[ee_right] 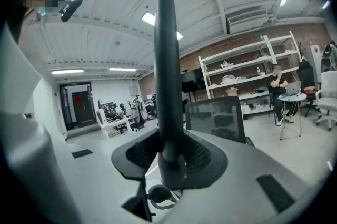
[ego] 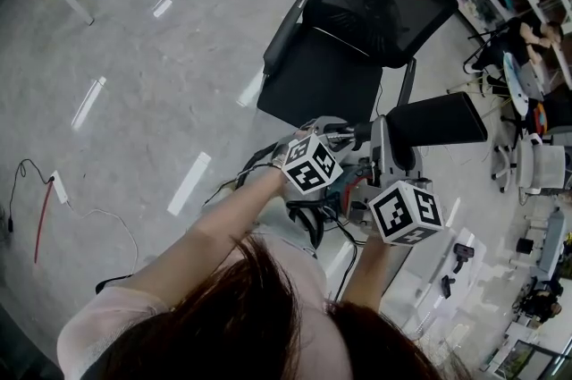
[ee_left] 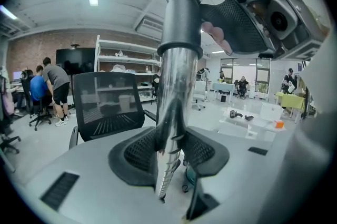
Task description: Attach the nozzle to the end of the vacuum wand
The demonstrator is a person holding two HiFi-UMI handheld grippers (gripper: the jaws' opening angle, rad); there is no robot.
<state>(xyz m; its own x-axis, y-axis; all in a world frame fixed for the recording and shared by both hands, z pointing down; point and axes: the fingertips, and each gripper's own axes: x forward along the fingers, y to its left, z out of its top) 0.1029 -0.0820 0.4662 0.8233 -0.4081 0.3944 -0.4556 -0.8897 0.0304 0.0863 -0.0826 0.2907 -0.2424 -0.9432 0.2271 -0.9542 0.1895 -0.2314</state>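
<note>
A silver vacuum wand (ee_left: 174, 91) stands upright between my left gripper's jaws, and that left gripper (ee_left: 169, 153) is shut on it. The wand runs up into a grey collar and the vacuum's body (ee_left: 263, 12) at the top right. The black nozzle (ee_right: 167, 70) shows its long neck upright in the right gripper view, with my right gripper (ee_right: 169, 157) shut on its lower end. In the head view the nozzle's wide flat head (ego: 440, 121) sticks out to the right, just beyond the wand's end (ego: 344, 133). Both marker cubes sit close together below them.
A black mesh office chair (ego: 357, 29) stands directly in front of the grippers. A white table with small tools (ego: 456, 262) is at the lower right. A red and black cable (ego: 40, 208) lies on the grey floor at left. Shelves (ee_left: 126, 62) and seated people (ee_left: 52, 86) are farther off.
</note>
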